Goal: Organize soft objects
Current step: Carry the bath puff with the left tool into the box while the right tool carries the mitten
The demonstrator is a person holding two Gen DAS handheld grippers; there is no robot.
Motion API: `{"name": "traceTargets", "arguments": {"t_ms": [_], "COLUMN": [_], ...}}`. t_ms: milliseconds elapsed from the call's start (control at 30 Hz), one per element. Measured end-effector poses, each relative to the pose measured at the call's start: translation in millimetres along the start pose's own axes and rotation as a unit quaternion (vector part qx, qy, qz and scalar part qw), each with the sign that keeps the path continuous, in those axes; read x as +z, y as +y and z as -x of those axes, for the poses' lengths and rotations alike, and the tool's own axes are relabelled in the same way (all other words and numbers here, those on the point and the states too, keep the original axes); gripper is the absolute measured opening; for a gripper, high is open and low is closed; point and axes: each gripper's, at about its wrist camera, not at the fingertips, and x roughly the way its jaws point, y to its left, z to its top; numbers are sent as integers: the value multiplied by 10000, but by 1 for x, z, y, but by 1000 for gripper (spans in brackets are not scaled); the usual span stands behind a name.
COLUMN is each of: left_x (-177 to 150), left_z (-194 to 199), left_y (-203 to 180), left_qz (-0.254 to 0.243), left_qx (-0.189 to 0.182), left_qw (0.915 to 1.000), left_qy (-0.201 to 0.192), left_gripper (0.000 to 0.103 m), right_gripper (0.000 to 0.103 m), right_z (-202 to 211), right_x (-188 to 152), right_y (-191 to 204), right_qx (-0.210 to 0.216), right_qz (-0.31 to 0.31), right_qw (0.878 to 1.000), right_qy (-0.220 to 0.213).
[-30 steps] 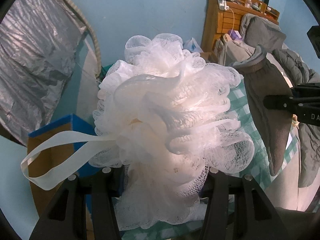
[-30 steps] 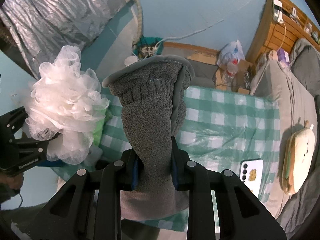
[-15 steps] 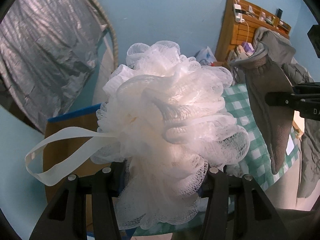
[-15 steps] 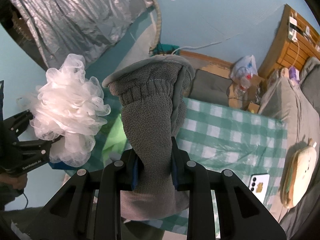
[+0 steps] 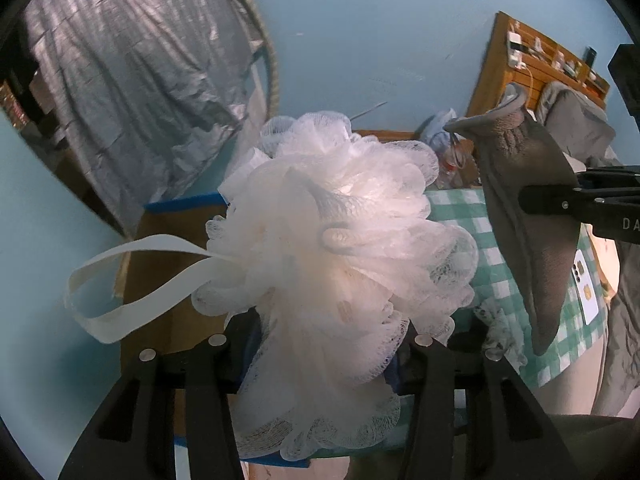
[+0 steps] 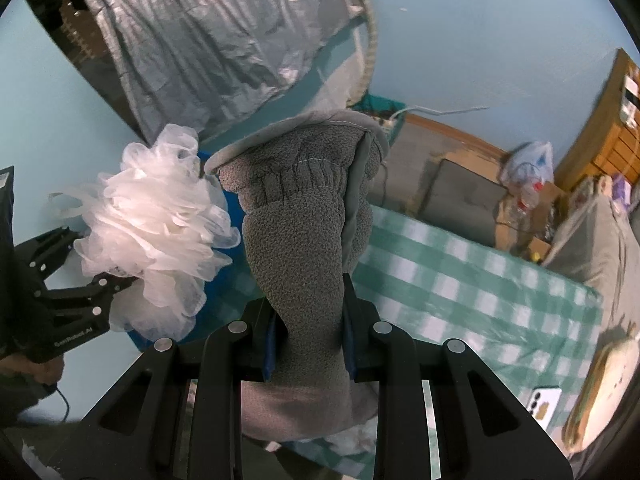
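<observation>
Left gripper (image 5: pixel 320 344) clamped on white mesh bath sponge (image 5: pixel 340 248), held aloft above brown box (image 5: pixel 160 280). Light, springy, compressible; ribbon loop (image 5: pixel 120 280) dangling free, liable to snag. Best held at dense core. Right gripper (image 6: pixel 308 344) pinching grey fleece mitten (image 6: pixel 304 216) at mid-body, over checked cloth (image 6: pixel 460 280). Limp, grippy, light, unbreakable.

Loofah (image 5: pixel 332 248) looking like white plastic mesh, semi-sheer, w/ smooth ribbon loop (image 5: pixel 132 280). Glove (image 6: pixel 304 248) showing grey nubby fleece, matt. Both tools looking matt black plastic w/ metal screws. Checked cloth (image 6: pixel 460 280) lying matt; silver sheet (image 6: pixel 208 32) showing crinkled, glossy.
</observation>
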Motion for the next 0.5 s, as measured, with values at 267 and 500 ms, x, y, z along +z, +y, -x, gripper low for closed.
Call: {"name": "traceTargets", "arguments": {"t_ms": [267,500], "left_x": [-10,-24], "left_z": [1,-3], "left_y": [41,79], "left_qz": [463,843], "left_qx": [176,377], "left_qw": [9988,9956], "left_qy": [44,150], "left_gripper": [41,28], "right_gripper": [24,24], "right_z": [-26,-48], "right_x": [23,39], "right_y": [43,82], "right_qx": [281,463], "right_qz": [281,515], "right_qw": [9992,9974], "right_qy": [78,195]}}
